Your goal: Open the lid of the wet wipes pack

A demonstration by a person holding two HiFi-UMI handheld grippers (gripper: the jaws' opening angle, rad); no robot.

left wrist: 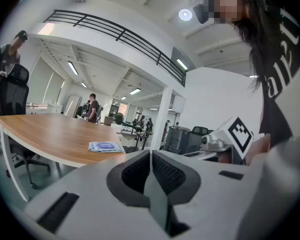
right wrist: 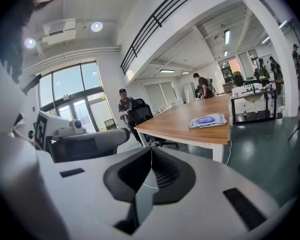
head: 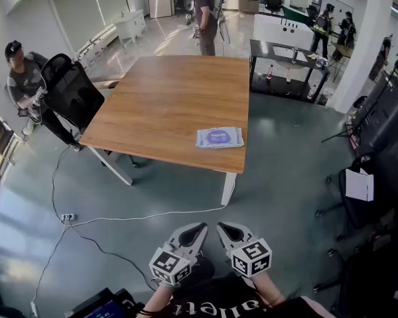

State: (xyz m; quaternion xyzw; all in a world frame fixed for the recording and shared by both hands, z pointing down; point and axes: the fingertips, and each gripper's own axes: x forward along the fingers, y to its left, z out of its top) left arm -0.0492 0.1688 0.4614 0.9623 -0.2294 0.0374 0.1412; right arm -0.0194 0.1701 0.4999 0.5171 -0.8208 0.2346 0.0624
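Wet wipes pack [head: 219, 137] lies flat on the table [head: 152, 105], near its front right corner, long axis along the near edge. Left gripper [head: 194, 232] and right gripper [head: 229, 232] are both closed and empty, held side by side, well short of the table. The pack is straight ahead, slightly right, so the right gripper is nearer. Lid looks closed, though it's too small to be sure.

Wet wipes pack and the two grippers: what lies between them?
Head view: grey floor crossed by a white cable, then the table with its near edge and white leg.
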